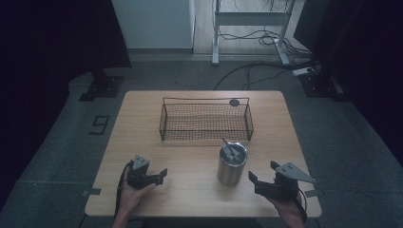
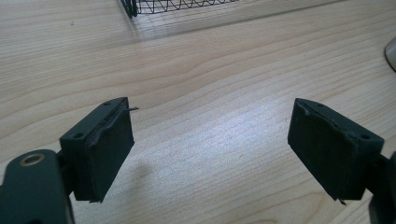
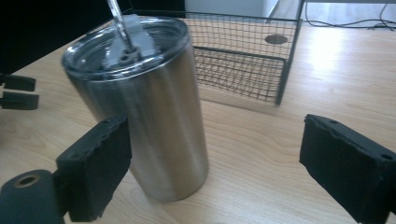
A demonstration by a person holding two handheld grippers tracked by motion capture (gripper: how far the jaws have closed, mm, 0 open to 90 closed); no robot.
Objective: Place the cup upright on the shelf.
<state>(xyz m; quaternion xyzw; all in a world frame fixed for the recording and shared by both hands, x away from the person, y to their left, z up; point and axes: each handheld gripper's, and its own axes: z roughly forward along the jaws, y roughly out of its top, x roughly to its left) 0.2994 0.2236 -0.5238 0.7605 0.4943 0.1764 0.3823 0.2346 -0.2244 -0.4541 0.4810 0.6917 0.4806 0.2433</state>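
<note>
Both grippers, left (image 1: 159, 176) and right (image 1: 256, 183), are held low over the table (image 1: 142, 109), jaws spread, flanking the tumbler (image 1: 232, 164).

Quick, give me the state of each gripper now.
Left gripper: open, nothing between its jaws.
Right gripper: open, holding nothing; the steel tumbler stands upright beside one jaw.

A steel tumbler (image 1: 232, 164) is standing near the wire basket (image 1: 206, 119) on the wooden table (image 1: 142, 123). The left gripper (image 1: 163, 174) and right gripper (image 1: 252, 179) are flanking it, jaws apart.
</note>
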